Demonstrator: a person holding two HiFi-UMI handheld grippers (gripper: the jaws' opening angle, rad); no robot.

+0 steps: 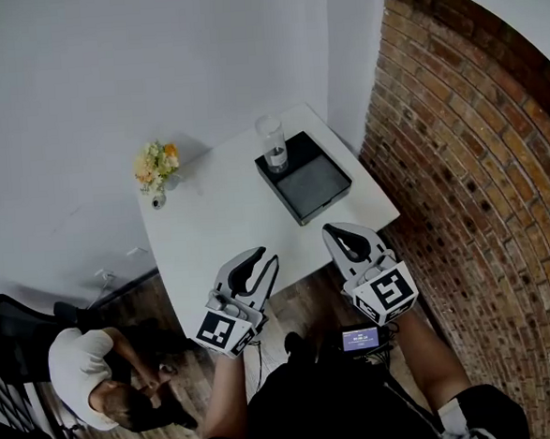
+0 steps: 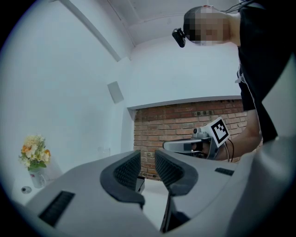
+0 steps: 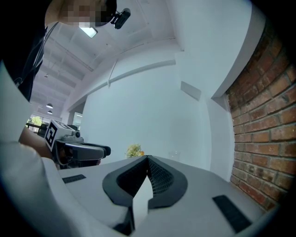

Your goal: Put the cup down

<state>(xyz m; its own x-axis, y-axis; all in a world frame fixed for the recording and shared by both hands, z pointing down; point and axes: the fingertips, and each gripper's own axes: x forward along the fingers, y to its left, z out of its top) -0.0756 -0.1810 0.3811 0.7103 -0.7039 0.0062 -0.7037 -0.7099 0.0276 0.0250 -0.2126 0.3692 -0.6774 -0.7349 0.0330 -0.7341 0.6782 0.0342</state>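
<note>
Jaws of my left gripper (image 1: 267, 260) sit pinched to a slim gap, holding nothing; my right gripper (image 1: 333, 229) is fully closed, also empty. Clear cup (image 1: 272, 144) stands upright on the black tray (image 1: 315, 190), well apart from both.

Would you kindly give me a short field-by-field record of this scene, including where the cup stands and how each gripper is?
cup: clear, upright, at the black tray's far left corner
tray: on the white table, right side, toward the brick wall
flowers: small vase, table's far left corner
left gripper: closed, nothing between the jaws, at the table's near edge
right gripper: shut, empty, near the tray's near corner
contact with cup: none
</note>
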